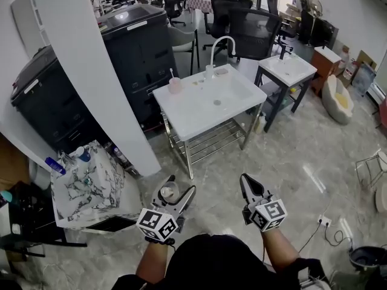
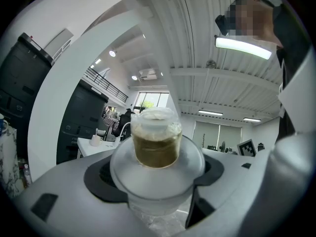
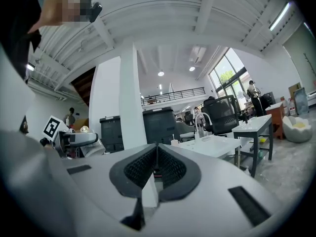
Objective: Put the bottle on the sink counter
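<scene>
A clear bottle (image 1: pixel 169 193) with a brownish neck and a pale cap sits between the jaws of my left gripper (image 1: pixel 180 190), which is shut on its body low in the head view. In the left gripper view the bottle (image 2: pixel 157 147) fills the middle, cap pointing away from the camera. My right gripper (image 1: pixel 247 184) hangs beside it, jaws shut and empty; its ribbed pads (image 3: pixel 170 169) meet in the right gripper view. The white sink counter (image 1: pixel 181 110) with a curved tap (image 1: pixel 221 46) and a pink cup (image 1: pixel 175 84) stands ahead across the floor, well beyond both grippers.
A white pillar (image 1: pixel 91 59) rises at the left, with black printers (image 1: pixel 139 41) behind it. A marble-patterned stand (image 1: pixel 91 186) carrying small bottles is close on the left. A second small sink table (image 1: pixel 293 68) stands at the right, office chairs (image 1: pixel 242 23) beyond. A wall socket and cables (image 1: pixel 326 222) lie on the floor.
</scene>
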Demonstrator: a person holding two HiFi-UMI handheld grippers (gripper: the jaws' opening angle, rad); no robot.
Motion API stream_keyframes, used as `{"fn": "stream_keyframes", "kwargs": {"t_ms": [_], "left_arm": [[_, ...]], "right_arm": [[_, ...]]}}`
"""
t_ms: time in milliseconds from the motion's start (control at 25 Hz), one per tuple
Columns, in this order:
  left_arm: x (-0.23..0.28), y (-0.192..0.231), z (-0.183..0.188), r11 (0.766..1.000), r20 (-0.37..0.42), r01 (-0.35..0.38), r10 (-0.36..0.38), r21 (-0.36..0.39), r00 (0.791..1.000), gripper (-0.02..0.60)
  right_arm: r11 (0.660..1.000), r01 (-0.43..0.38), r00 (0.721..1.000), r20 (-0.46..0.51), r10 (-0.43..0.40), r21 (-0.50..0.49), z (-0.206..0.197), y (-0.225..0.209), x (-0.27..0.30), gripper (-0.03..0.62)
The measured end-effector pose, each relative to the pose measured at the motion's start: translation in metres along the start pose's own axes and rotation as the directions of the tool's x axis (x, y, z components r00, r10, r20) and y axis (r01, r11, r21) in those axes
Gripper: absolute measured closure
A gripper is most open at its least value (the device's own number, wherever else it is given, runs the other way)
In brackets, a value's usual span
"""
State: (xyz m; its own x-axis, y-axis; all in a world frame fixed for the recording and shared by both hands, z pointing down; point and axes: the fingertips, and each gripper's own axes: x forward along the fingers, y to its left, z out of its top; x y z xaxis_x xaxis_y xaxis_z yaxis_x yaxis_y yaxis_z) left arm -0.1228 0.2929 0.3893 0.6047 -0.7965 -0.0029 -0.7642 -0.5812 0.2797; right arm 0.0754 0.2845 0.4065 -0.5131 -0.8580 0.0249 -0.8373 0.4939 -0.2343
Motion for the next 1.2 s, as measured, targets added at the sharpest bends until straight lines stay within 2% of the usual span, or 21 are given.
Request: {"fn": "stream_keyframes", "kwargs": {"t_ms": [240, 480, 600, 960, 1200], "left_arm": [[0.011, 0.019, 0.003, 1.0, -0.007, 0.005, -0.005, -0.028, 1.0, 0.227], [0.045, 0.033, 0.008, 0.998, 0.001, 0.009, -0.009, -0.058, 1.0, 0.227], [0.064, 0.04, 0.012, 0.999, 0.01, 0.004, -0.004, -0.047, 1.0, 0.227], [0.147, 0.064, 0.028, 0.999, 0.003, -0.033, 0.033, -0.028, 0.999, 0.227], [0.201, 0.062, 0.024, 0.998, -0.014, -0.039, 0.038, -0.041, 0.999, 0.227]], "right_arm": [[0.998, 0.061, 0.998, -0.014, -0.06, 0.011, -0.001, -0.012, 0.004, 0.563], [0.998, 0.063, 0.998, 0.006, -0.063, -0.002, 0.008, -0.041, 0.03, 0.563], [0.998, 0.07, 0.997, 0.014, -0.07, 0.001, 0.01, -0.065, 0.048, 0.563], [0.999, 0.007, 0.999, 0.046, -0.009, 0.037, 0.029, -0.132, 0.12, 0.563], [0.999, -0.017, 0.999, 0.038, 0.015, 0.052, 0.034, -0.178, 0.143, 0.563]]}}
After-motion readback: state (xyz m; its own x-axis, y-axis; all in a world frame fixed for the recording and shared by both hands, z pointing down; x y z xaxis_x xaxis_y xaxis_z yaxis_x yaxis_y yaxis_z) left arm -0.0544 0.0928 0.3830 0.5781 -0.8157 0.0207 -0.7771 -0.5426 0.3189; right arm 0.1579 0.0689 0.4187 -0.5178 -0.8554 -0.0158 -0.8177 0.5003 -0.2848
